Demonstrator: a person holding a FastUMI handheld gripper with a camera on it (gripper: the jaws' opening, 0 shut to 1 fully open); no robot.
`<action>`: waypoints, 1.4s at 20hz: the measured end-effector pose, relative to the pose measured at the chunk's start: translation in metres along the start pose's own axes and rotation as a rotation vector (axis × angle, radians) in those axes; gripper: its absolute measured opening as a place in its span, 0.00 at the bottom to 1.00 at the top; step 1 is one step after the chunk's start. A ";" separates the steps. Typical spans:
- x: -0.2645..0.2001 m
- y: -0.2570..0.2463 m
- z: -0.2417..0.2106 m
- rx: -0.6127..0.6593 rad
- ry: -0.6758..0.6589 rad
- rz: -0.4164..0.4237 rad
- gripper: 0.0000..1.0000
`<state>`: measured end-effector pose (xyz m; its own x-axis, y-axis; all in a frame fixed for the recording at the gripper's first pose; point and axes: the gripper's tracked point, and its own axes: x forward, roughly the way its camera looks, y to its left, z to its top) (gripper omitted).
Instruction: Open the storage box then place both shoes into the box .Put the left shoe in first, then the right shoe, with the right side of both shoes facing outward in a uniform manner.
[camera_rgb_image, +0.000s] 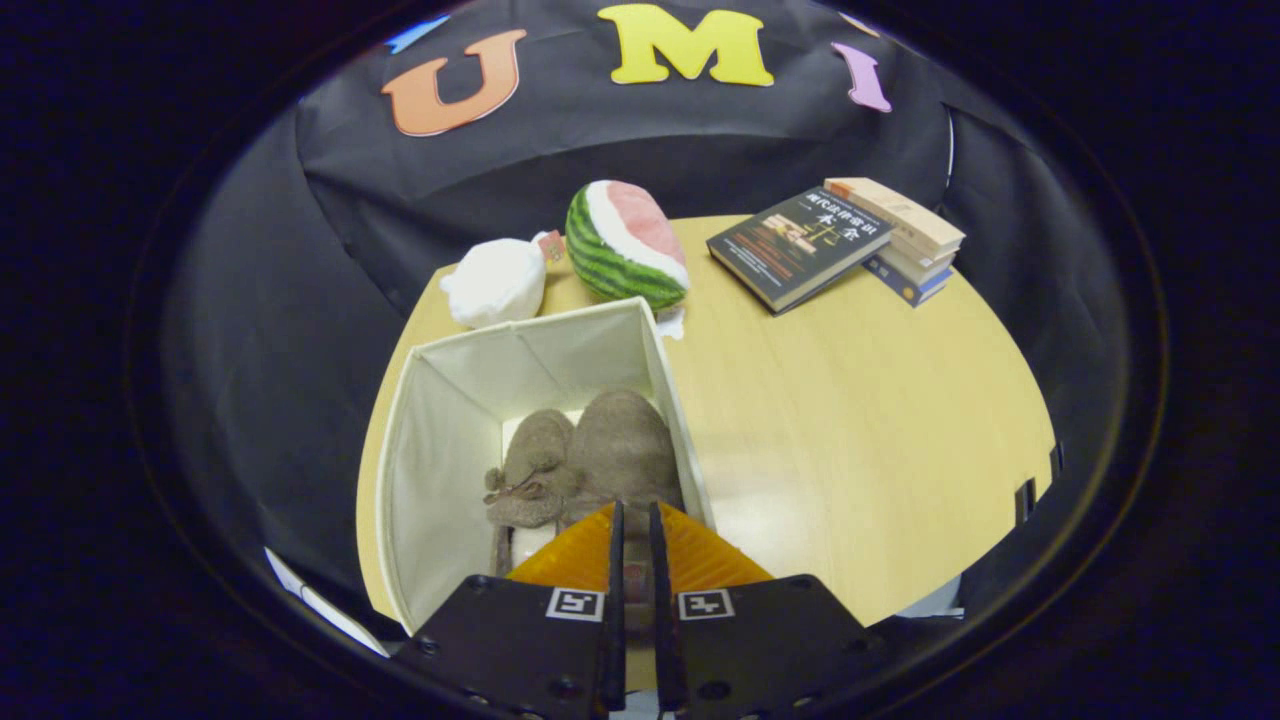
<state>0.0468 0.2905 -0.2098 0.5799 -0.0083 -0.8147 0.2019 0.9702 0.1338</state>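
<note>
An open cream fabric storage box (440, 440) stands on the round wooden table, its lid out of sight. Two taupe suede shoes lie inside it, side by side. The smaller-looking laced shoe (530, 475) rests toward the box's left. The other shoe (622, 445) lies against the right wall, just ahead of my fingers. My gripper (634, 540) hangs over the box's near edge with its fingers nearly together. A strip of the right-hand shoe's rim is pinched between them.
Behind the box sit a plush watermelon slice (625, 245) and a white plush toy (497, 282). A stack of books (835, 245) lies at the table's far right. Bare tabletop (860, 440) spreads to the right of the box.
</note>
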 end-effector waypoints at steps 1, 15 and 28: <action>-0.002 0.003 0.003 -0.005 -0.014 0.012 0.13; -0.079 -0.054 0.076 -0.034 -0.303 0.120 0.97; -0.219 -0.216 0.132 -0.050 -0.724 0.061 0.96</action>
<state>-0.0199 0.0506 0.0139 0.9693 -0.0952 -0.2266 0.1263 0.9838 0.1270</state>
